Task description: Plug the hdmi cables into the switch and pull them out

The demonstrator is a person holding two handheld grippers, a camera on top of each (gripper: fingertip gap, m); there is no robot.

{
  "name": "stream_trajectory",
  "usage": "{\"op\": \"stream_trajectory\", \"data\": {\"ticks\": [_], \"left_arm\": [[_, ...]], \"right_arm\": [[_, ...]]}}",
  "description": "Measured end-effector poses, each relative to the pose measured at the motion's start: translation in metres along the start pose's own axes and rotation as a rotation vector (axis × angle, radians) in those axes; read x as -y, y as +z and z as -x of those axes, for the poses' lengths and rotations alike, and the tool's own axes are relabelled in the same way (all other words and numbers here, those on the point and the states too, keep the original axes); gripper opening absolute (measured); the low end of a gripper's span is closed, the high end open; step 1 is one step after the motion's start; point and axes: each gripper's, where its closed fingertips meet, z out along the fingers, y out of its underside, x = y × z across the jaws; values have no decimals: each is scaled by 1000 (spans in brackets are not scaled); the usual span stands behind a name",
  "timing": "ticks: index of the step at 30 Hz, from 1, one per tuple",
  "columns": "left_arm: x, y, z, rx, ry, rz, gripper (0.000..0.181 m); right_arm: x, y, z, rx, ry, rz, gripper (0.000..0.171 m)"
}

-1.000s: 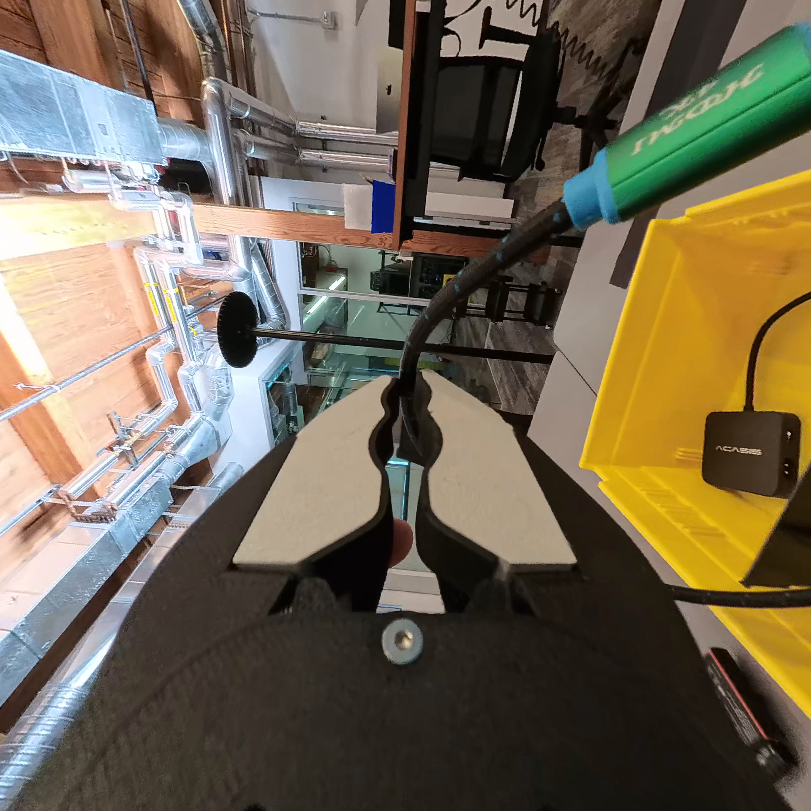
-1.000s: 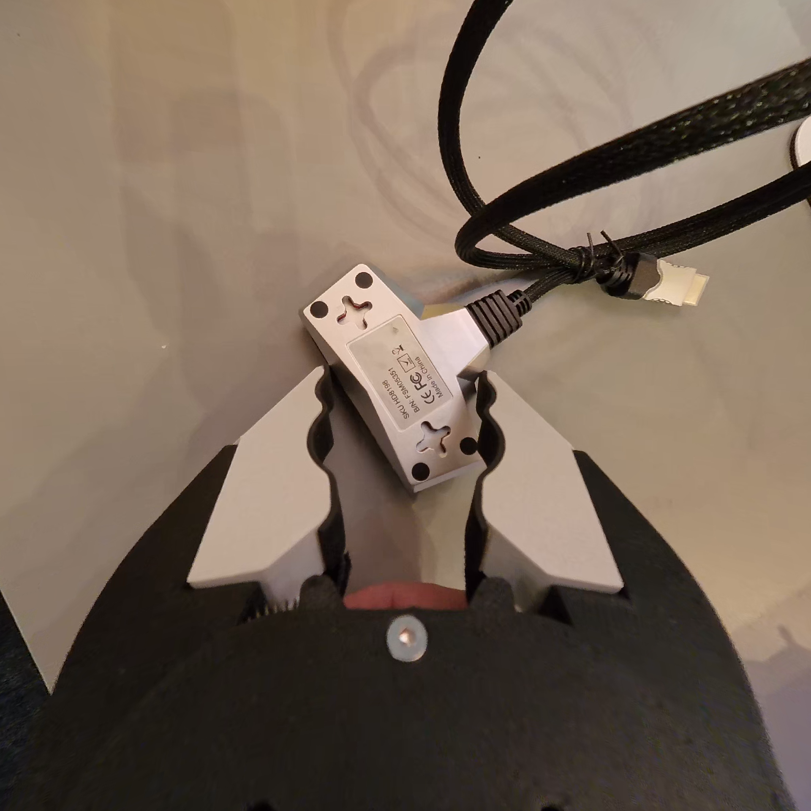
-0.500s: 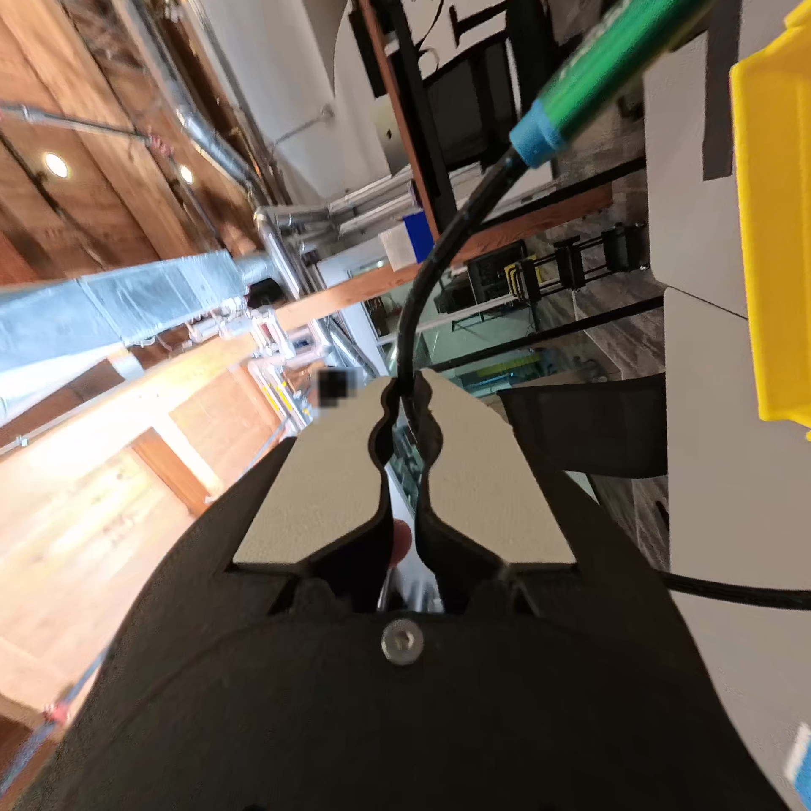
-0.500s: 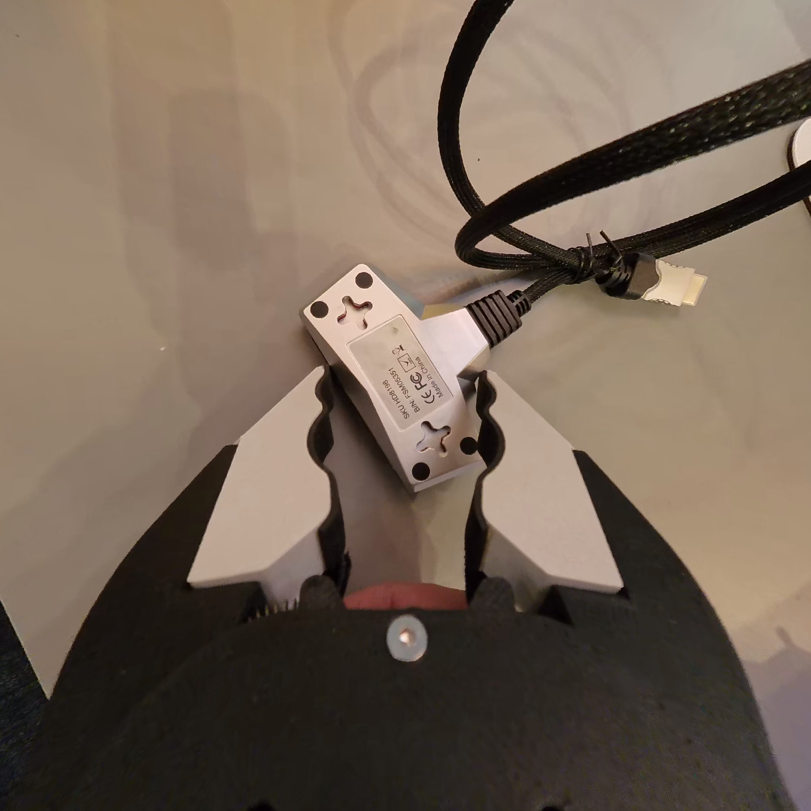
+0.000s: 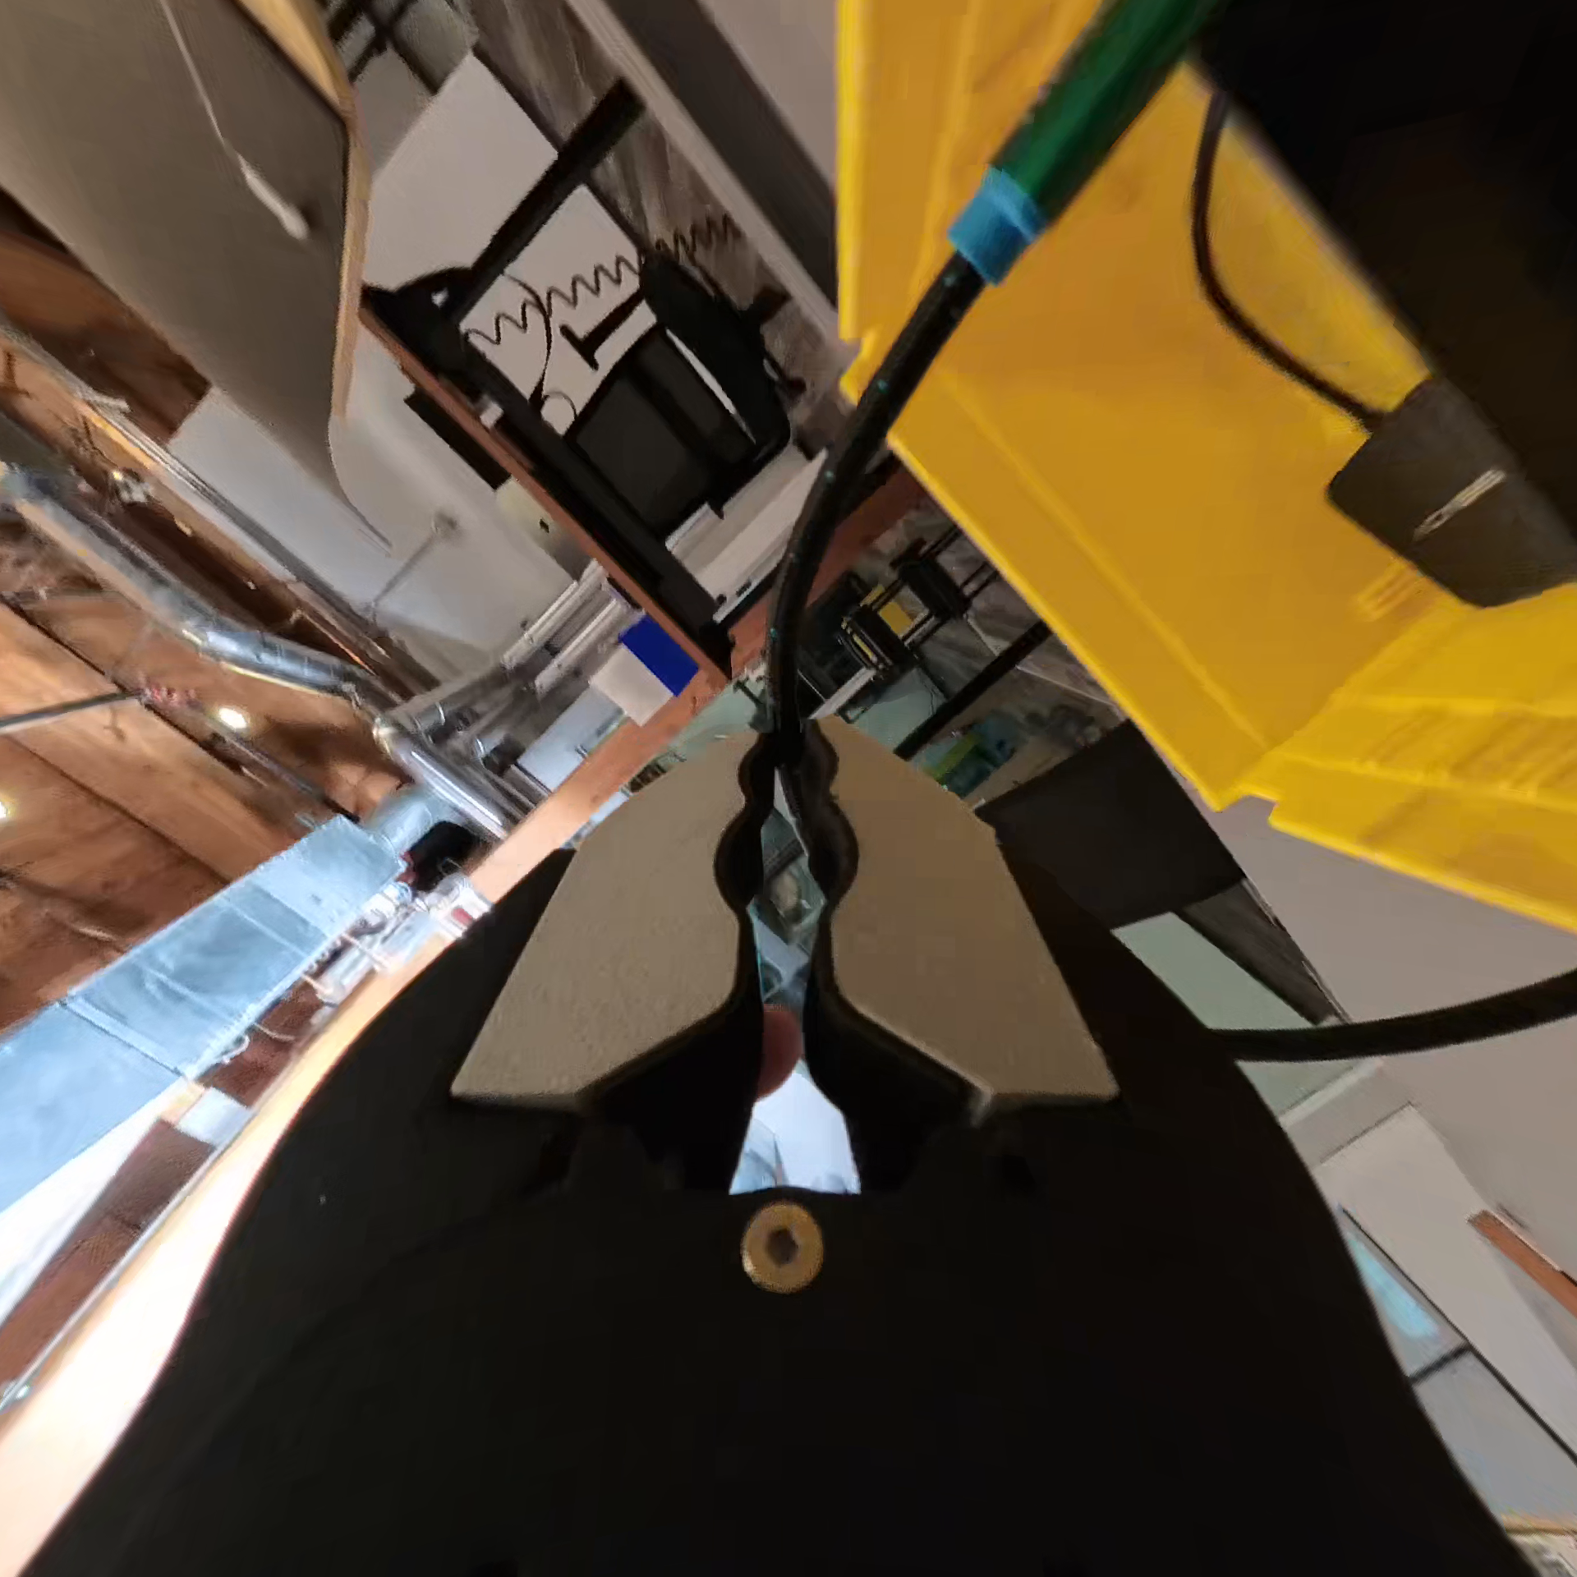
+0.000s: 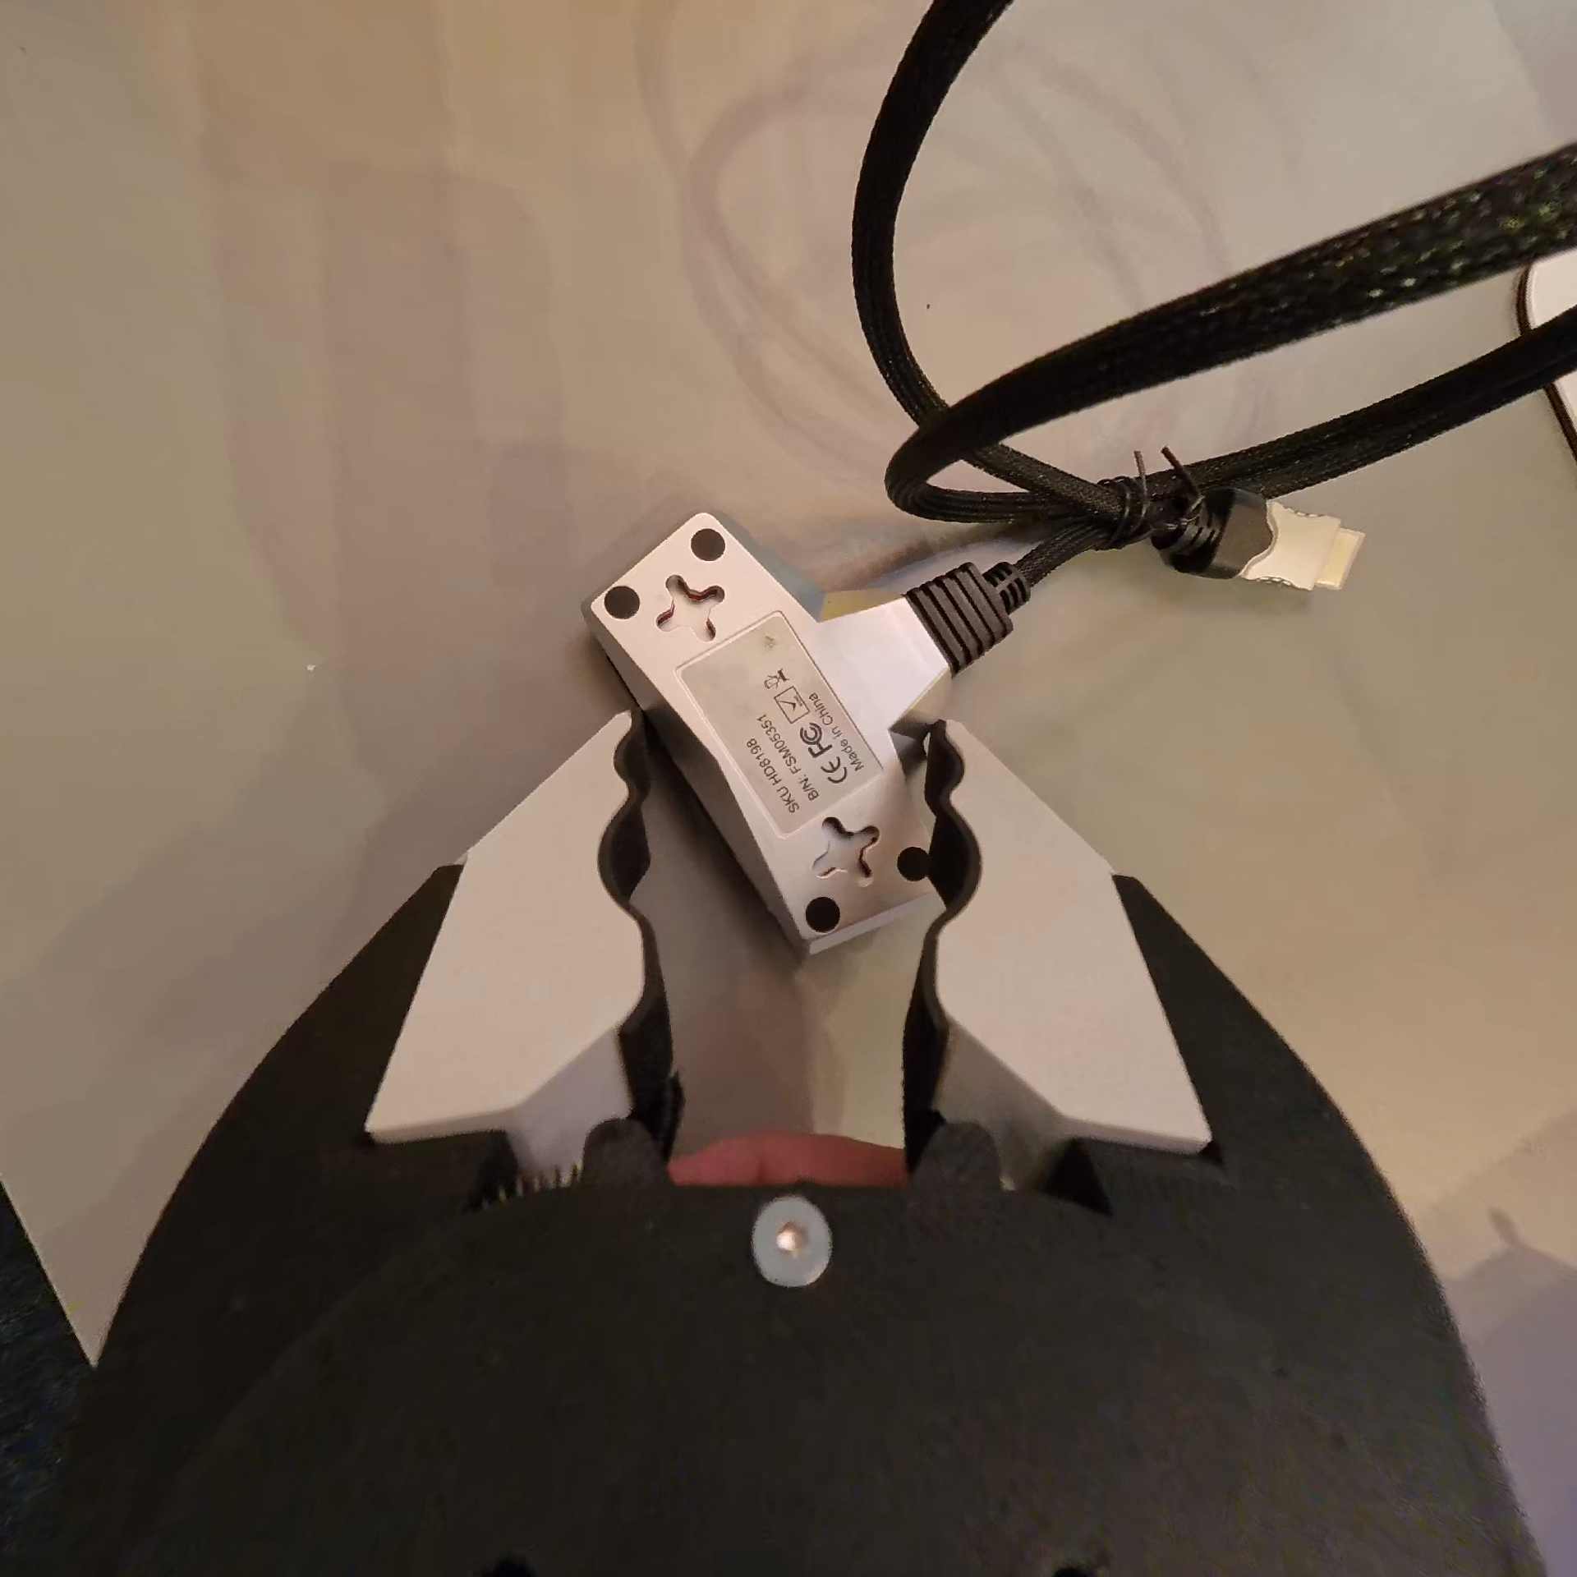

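Observation:
In the right wrist view a silver HDMI switch (image 6: 725, 631) lies label side up on the grey table (image 6: 341, 384). My right gripper (image 6: 785, 742) is closed on its near end, with a finger touching each side. The switch's black braided cable (image 6: 1067, 341) loops away to the right and ends in a loose silver HDMI plug (image 6: 1297, 555) tied to the loop. In the left wrist view my left gripper (image 5: 789, 751) is shut on a thin black cable (image 5: 819, 512). That cable rises to a green plug with a blue collar (image 5: 1050, 145) at the upper right.
A yellow bin (image 5: 1109, 512) fills the upper right of the left wrist view, with a small black adapter box (image 5: 1451, 512) and its thin lead in it. A white object (image 6: 1557, 341) shows at the right edge of the right wrist view. My hands' fingertips stand some 40 cm from each other.
My left gripper has swung and tilted with the cable still in it, so the yellow bin now sits close at the upper right. The right gripper and the switch have not moved.

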Motion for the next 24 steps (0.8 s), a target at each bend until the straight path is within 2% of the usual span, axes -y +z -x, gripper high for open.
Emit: {"op": "stream_trajectory", "data": {"ticks": [9,14,17,19,22,24], "left_arm": [[-65,-8,28,-15,154,87,5],[-97,-14,40,-46,174,165,5],[-115,-22,66,-3,74,226,5],[-120,-30,86,19,-62,252,5],[-106,-41,112,25,-300,218,6],[-83,-46,131,45,-402,170,5]], "right_arm": [[2,2,-2,-3,5,-4,64],[1,1,-2,-3,2,1,63],[0,1,-2,-5,0,6,64],[-2,0,-5,-12,3,14,63],[-6,-2,-11,-29,23,23,64],[-8,-3,-15,-36,39,26,63]]}}
